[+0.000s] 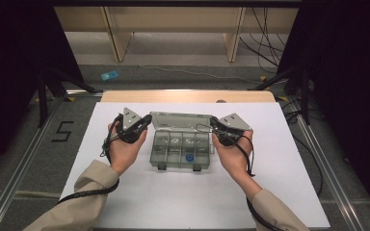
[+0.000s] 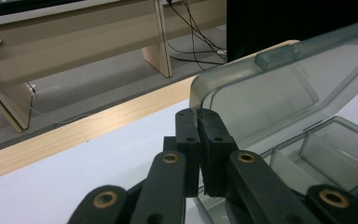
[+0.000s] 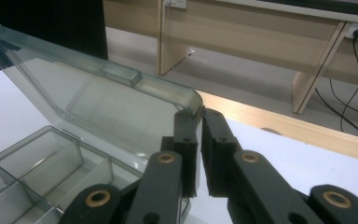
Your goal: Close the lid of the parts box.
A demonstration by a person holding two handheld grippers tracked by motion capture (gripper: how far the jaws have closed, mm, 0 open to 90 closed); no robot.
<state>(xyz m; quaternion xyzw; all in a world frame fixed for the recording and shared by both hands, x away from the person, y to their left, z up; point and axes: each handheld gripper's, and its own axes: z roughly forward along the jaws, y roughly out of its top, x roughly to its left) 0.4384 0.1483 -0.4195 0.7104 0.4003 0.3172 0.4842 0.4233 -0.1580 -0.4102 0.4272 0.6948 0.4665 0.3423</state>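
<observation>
Probably a lab: black curtains [image 1: 19, 57], floor rails [image 1: 21, 163] and loose cables [image 1: 265, 43] surround the table [image 1: 188, 202].

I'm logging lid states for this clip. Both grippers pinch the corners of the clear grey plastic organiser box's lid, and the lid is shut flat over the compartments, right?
Not quite. The left gripper and right gripper do pinch the corners of the clear grey plastic organiser box's lid, but the lid is raised open, not shut flat. The high view shows the compartments uncovered, with a small blue ring in one.
</observation>
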